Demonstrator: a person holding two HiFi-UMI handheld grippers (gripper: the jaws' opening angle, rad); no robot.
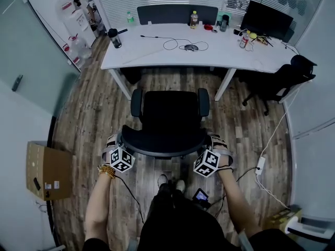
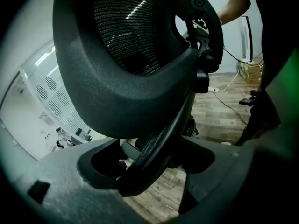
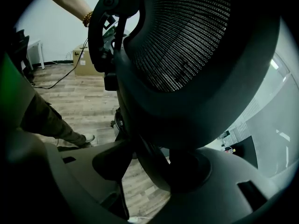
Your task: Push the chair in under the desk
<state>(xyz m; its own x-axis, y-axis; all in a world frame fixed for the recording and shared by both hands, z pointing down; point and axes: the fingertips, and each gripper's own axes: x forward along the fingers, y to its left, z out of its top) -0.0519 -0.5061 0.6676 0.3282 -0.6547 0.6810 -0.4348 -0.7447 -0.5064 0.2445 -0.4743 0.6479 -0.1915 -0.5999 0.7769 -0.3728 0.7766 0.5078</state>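
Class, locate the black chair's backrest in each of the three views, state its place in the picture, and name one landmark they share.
Head view: backrest low centre, seen from above, between left gripper and right gripper.
Left gripper view: backrest fills the upper centre; its rim runs down between the jaws.
Right gripper view: backrest fills the upper right; rim between the jaws.
Shared landmark: wood-plank floor.

The person wears dark trousers (image 1: 175,221), pale shoes (image 1: 171,182) and an amber beaded bracelet (image 1: 107,170). The dark grey left gripper (image 2: 149,168) and right gripper (image 3: 154,168) each carry a white cube with black square markers (image 1: 121,159), trailing a thin black cable (image 1: 130,195).
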